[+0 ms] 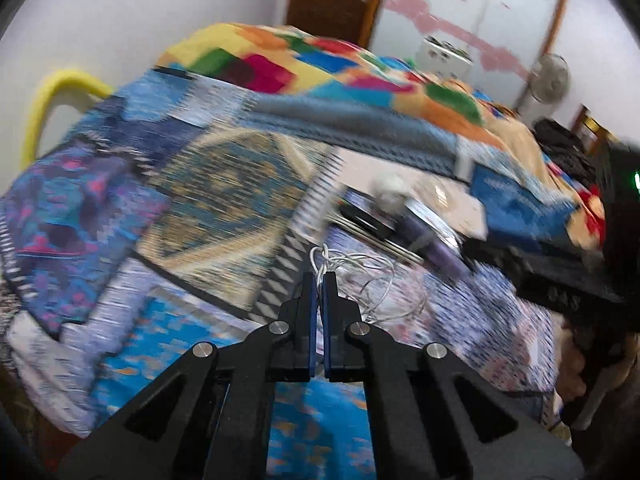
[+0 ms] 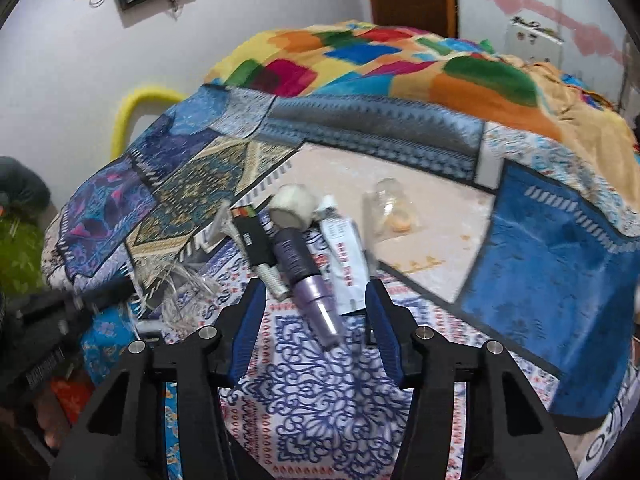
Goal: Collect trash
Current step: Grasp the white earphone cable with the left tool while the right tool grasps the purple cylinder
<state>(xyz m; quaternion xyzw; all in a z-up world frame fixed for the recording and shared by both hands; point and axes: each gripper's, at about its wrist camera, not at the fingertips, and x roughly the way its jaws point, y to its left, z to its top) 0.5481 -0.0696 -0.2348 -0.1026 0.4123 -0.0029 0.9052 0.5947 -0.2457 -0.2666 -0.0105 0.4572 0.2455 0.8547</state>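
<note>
Nearest, the left gripper (image 1: 319, 280) is clamped on a tangle of thin white wire (image 1: 360, 276), so one piece of trash is in hand. The right gripper (image 2: 316, 300) stands open around a purple plastic bottle (image 2: 304, 276), pads not touching it. Beside the bottle lie a white tube (image 2: 344, 256) and black box (image 2: 254, 240); beyond it a clear wrapper (image 2: 390, 208), all uncollected. Room seems tight among these, freer across the patterned bedspread (image 2: 320, 392) nearer the grippers

Both wrist views look steeply down, close over the patterned bedspread (image 1: 224, 184), sharing its clutter.
</note>
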